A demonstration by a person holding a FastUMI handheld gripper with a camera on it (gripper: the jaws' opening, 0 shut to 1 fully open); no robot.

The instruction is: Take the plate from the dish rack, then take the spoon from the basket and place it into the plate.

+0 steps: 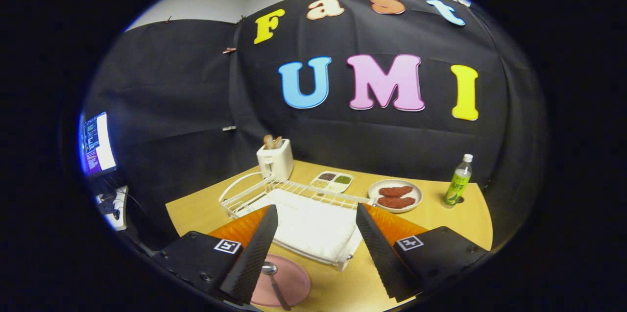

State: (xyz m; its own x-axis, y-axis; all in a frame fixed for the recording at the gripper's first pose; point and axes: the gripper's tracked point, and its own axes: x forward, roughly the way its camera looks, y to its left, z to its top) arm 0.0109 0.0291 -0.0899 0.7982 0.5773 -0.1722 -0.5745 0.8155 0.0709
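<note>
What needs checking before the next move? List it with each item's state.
1. Pink plate out of the white dish rack and flat on the table: ok.
2. Spoon lying in the plate: ok.
3. Hand-held gripper open, fingers holding nothing: ok.
4. Left finger clear of the plate: cannot tell, it overlaps the plate's rim.
5. Plate of sausages and green bottle beyond the rack, out of the way: ok.
</note>
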